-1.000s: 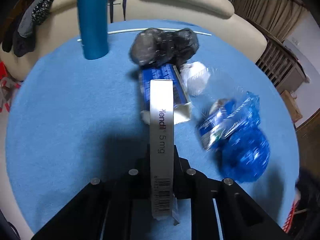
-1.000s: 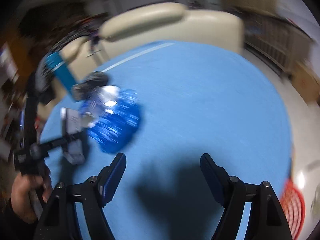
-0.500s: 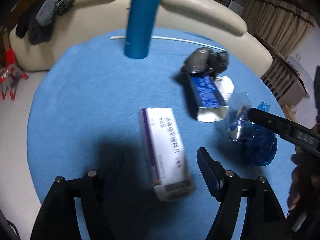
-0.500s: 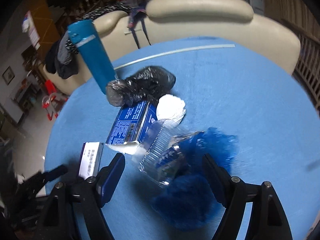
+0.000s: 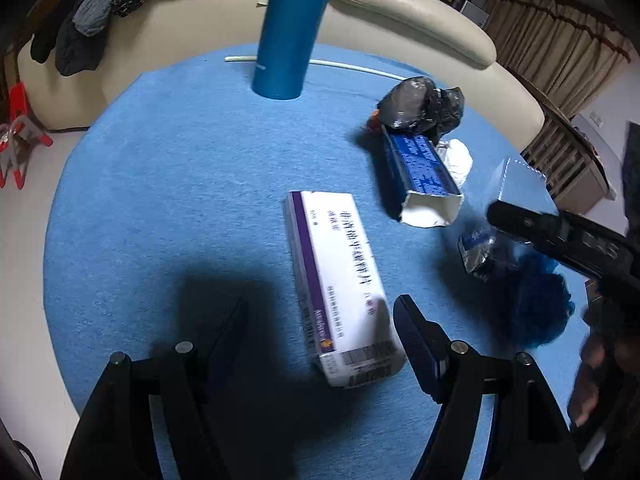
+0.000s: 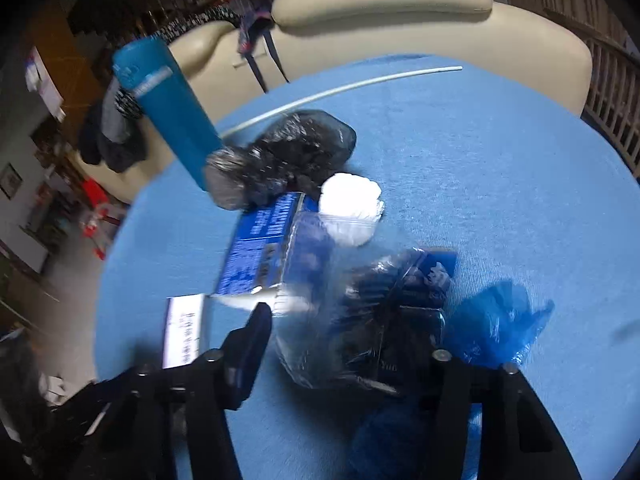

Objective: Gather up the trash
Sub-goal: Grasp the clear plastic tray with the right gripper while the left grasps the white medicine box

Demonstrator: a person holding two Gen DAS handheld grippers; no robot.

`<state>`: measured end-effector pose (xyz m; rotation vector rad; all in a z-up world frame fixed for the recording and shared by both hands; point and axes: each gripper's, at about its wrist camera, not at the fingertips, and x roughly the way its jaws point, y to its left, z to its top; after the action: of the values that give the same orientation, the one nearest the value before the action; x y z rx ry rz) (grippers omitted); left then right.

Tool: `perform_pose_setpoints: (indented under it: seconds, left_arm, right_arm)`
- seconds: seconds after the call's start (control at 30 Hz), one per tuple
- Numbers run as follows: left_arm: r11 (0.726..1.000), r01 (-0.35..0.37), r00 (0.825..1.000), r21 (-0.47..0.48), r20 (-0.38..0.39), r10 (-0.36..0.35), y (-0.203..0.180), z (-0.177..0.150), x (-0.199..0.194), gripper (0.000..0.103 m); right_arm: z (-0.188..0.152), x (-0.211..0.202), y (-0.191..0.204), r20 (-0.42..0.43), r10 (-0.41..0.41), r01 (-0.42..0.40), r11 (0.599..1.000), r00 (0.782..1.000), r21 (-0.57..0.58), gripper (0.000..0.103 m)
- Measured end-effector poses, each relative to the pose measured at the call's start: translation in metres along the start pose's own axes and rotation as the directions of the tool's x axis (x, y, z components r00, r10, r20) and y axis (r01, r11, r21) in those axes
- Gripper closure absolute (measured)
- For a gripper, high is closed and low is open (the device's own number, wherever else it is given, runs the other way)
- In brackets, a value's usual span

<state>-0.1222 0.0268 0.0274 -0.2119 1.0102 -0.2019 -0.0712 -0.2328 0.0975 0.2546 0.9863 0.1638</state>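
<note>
My left gripper [image 5: 320, 328] is open just behind a white medicine box [image 5: 340, 284] that lies flat on the round blue table [image 5: 160, 200]. Behind it lie an open blue carton [image 5: 420, 168], a black crumpled bag [image 5: 420, 108] and a white tissue wad [image 5: 454, 156]. My right gripper [image 6: 344, 344] is open with its jaws around a crumpled clear plastic wrapper [image 6: 360, 308] that sits on a blue plastic bag [image 6: 496, 324]. The same gripper shows in the left wrist view [image 5: 560, 236] over the blue bag [image 5: 536, 304].
A tall teal bottle [image 5: 292, 28] stands at the table's far side, with a thin white stick [image 5: 352, 66] lying behind it. A cream sofa [image 5: 400, 12] with dark clothes [image 5: 80, 24] draped on it curves behind the table. A wooden rail [image 5: 568, 152] is at right.
My left gripper let go of the white box, which now lies flat, and drew back. My right gripper swung in from the right and closed in over the clear wrapper and blue bag.
</note>
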Motion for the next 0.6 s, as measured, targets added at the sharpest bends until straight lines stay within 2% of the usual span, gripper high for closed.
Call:
perform_pose_setpoints:
  seconds: [0.2,0.3,0.37,0.4,0.43,0.47,0.6]
  left_arm:
    - [0.998,-0.029,1.0,0.051,0.0,0.029,-0.022,0.012,0.016,0.028]
    - [0.993,-0.087,0.996,0.076,0.0,0.087,-0.026,0.015,0.026,0.028]
    - [0.99,-0.098,0.995,0.1,0.009,0.097,-0.028,0.016,0.032,0.028]
    - [0.988,-0.106,0.994,0.113,0.005,0.106,-0.029,0.016,0.033,0.03]
    - [0.987,-0.107,0.994,0.122,0.01,0.107,-0.031,0.017,0.033,0.048]
    - [0.984,-0.121,0.993,0.129,0.018,0.119,-0.031,0.017,0.032,0.053]
    - [0.988,-0.097,0.995,0.118,0.01,0.097,-0.029,0.018,0.03,0.055]
  right_arm:
    - [-0.02,-0.033,-0.013,0.059,0.054,-0.058,0.996,0.997,0.074,0.049]
    - [-0.028,-0.057,-0.029,0.109,0.071,-0.085,0.988,0.992,0.132,0.049]
    - [-0.031,-0.071,-0.037,0.14,0.077,-0.1,0.981,0.987,0.168,0.049]
    - [-0.034,-0.08,-0.043,0.152,0.077,-0.104,0.978,0.985,0.179,0.049]
    - [-0.036,-0.088,-0.049,0.166,0.074,-0.106,0.975,0.983,0.194,0.049]
    - [-0.039,-0.093,-0.055,0.178,0.075,-0.112,0.971,0.981,0.209,0.049]
    - [-0.046,-0.106,-0.072,0.211,0.088,-0.142,0.956,0.974,0.257,0.049]
